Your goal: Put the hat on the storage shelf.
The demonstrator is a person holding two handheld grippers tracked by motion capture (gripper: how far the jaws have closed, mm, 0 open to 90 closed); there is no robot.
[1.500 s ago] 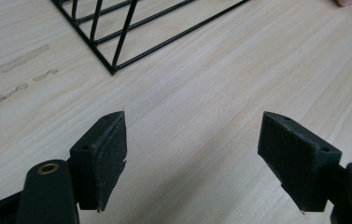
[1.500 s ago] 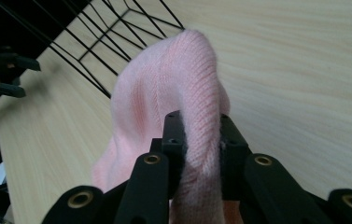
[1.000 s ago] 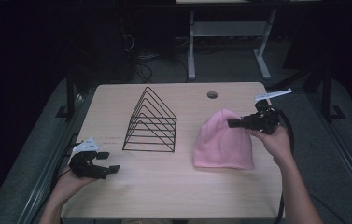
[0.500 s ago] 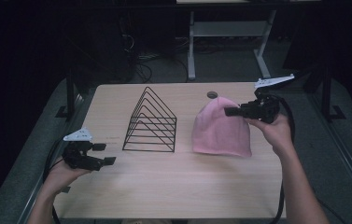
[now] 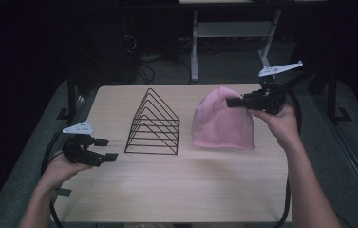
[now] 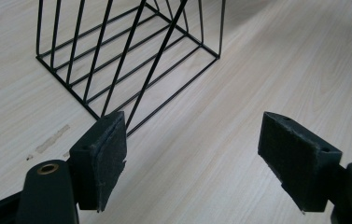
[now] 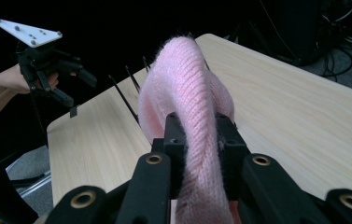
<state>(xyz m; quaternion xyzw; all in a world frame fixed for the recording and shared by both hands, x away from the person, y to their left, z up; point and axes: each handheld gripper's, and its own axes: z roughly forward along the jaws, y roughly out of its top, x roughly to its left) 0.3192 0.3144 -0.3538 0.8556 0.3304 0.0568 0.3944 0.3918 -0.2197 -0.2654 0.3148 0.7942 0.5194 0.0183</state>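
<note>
While hanging crown-up, long axis vertical: pink beanie (image 5: 221,121) | right hand-held gripper (image 5: 236,102) clamps crown | left hand-held gripper (image 5: 105,149) released

Fuzzy pink knit hat (image 5: 221,123); thin black wire rack (image 5: 154,124); pale, matt wood-grain table (image 5: 176,190); rough dark felt pads (image 6: 110,156) on the tongs.

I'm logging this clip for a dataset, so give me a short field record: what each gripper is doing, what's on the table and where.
right gripper: jaws shut on the crown of the pink knit beanie, its top lifted, its brim on the table
left gripper: jaws open, nothing between them, held above the table's left side
wire file rack: black, triangular, upright, left of the beanie and apart from it
table: light wood, round cable hole at the far edge hidden behind the beanie in the high view
</note>
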